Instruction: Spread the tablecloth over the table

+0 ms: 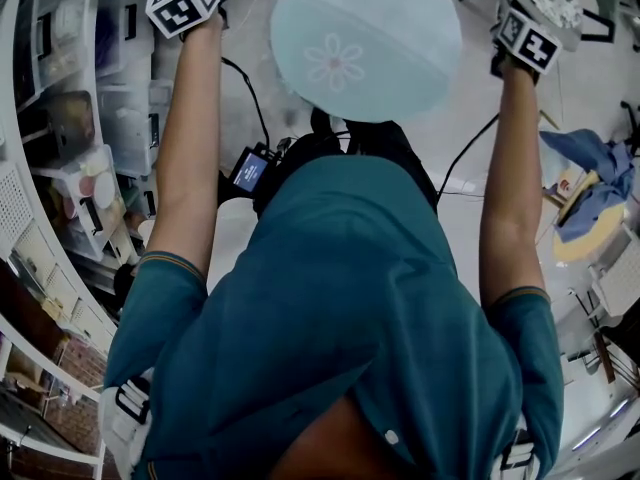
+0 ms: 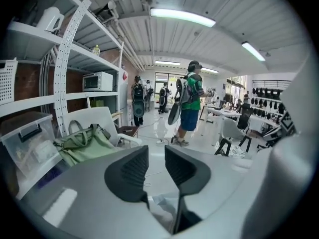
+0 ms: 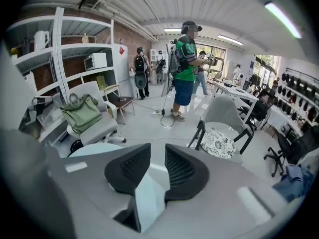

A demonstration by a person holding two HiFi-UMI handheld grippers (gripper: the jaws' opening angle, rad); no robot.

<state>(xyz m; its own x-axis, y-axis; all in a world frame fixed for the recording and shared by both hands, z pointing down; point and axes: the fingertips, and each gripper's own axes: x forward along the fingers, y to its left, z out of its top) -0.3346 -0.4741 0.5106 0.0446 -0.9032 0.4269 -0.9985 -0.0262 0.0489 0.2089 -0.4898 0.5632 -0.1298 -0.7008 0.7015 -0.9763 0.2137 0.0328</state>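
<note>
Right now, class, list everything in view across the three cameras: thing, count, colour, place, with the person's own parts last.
tablecloth: one, pale mint with a flower print, spread in a circle ahead of the person.
bag: one, green, on a white chair by the shelves.
shelves: one unit, white, along the left wall.
microwave: one, white, on a shelf.
cushion: one, black-and-white pattern, on a grey chair.
blue cloth: one, heaped at the right of the head view.
bystanders: several, far back; the nearest wears green.
shirt: one, teal, on the person.
arms: two, bare, raised.
left tongs: one, dark, jaws apart.
right tongs: one, dark, jaws apart.
</note>
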